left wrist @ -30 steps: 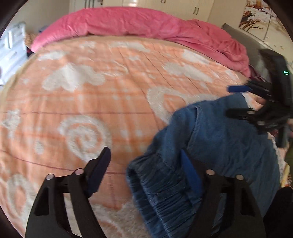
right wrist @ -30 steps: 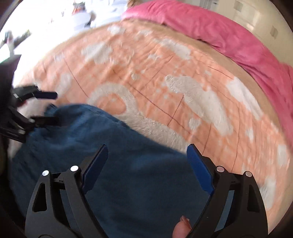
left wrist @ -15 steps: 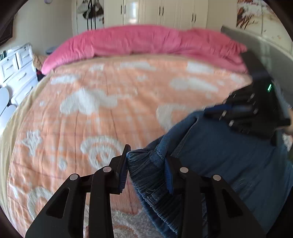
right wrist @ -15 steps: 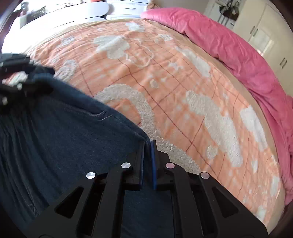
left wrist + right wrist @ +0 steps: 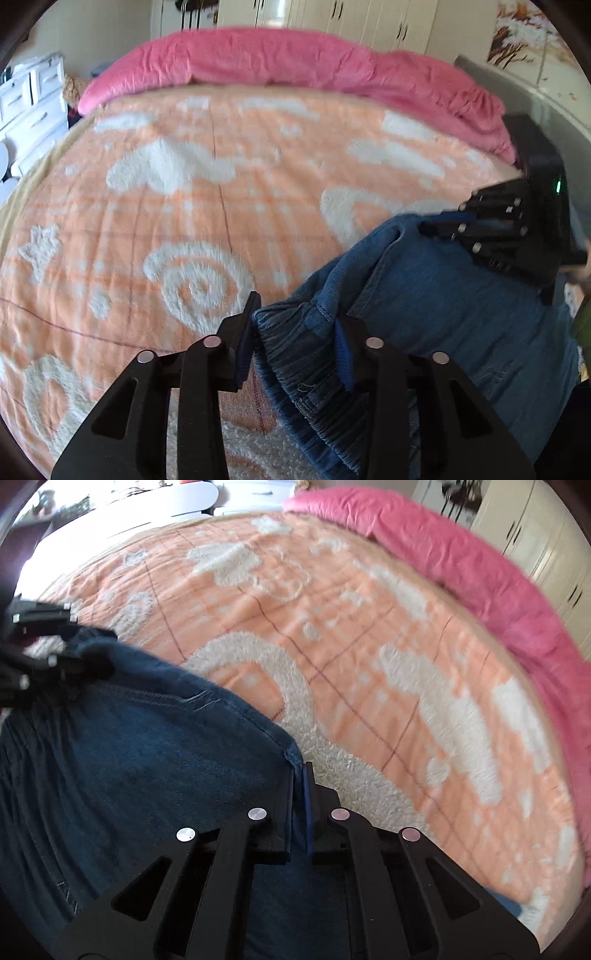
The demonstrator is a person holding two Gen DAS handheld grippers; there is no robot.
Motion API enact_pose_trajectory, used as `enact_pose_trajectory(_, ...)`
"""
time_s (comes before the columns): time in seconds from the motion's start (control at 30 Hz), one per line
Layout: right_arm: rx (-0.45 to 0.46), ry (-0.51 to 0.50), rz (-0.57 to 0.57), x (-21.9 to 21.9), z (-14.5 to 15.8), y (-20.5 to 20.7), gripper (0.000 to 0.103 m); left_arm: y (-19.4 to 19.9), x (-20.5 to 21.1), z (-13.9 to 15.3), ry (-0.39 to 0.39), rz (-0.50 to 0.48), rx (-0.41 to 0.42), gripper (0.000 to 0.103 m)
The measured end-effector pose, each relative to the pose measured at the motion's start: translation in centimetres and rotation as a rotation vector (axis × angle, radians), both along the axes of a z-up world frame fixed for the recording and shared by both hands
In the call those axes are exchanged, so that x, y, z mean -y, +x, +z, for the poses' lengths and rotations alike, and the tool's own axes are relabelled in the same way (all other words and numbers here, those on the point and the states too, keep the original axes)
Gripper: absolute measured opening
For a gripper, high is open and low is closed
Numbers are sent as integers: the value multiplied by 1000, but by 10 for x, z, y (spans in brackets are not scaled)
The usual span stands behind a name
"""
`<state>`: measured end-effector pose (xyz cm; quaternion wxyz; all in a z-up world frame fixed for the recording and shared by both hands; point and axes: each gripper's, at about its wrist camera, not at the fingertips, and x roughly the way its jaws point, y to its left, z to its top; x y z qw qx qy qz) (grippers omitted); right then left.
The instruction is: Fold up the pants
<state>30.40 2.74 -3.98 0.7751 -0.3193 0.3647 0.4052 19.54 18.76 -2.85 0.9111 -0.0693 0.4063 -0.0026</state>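
now both claws clamped on pants [image 5: 461, 314]: left claw [image 5: 295, 343] waistband, right claw [image 5: 299, 801] hem

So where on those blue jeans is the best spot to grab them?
At the waistband corners, from the near edge. The gathered elastic band of the jeans bunches thick between the left hand-held gripper, while the right hand-held gripper pinches the stitched side-seam corner.

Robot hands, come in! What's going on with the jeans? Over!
Left gripper shut on jeans waistband. Right gripper shut on jeans edge. Jeans lifted over the orange blanket. Nothing in the way.
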Motion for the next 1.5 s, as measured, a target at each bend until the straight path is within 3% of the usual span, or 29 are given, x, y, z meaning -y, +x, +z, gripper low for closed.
enact_pose_trajectory(0.17,49,170,-52,44,45,-28,0,-27,14,34,39,-62,168,34)
enact_pose_trajectory(0.3,89,256,-53,77,80,-70,0,-60,31,60,79,-122,233,34)
enact_pose_trajectory(0.43,77,318,-24,112,101,-127,0,-102,43,76,40,-202,269,34)
enact_pose_trajectory(0.53,35,298,13,132,94,-172,1,-128,55,76,39,-255,224,36)
enact_pose_trajectory(0.67,-26,214,72,141,58,-229,1,-153,78,73,81,-346,134,36)
enact_pose_trajectory(0.8,-101,198,65,142,29,-253,1,-172,109,44,159,-412,-34,40)
enact_pose_trajectory(0.87,-107,162,60,138,22,-257,1,-178,116,29,215,-395,-102,42)
enact_pose_trajectory(0.93,-102,155,76,135,23,-262,1,-181,113,26,215,-373,-122,43)
enact_pose_trajectory(1.07,-142,196,78,140,28,-264,4,-191,100,30,138,-330,-110,46)
enact_pose_trajectory(1.17,-195,149,56,138,12,-266,8,-195,85,29,84,-260,-115,57)
enact_pose_trajectory(1.3,-250,187,45,142,14,-265,19,-214,70,54,6,-190,-28,60)
enact_pose_trajectory(1.37,-307,248,41,150,22,-263,26,-223,72,70,28,-173,9,60)
enact_pose_trajectory(1.5,-337,392,30,163,42,-263,29,-232,86,104,68,-176,124,65)
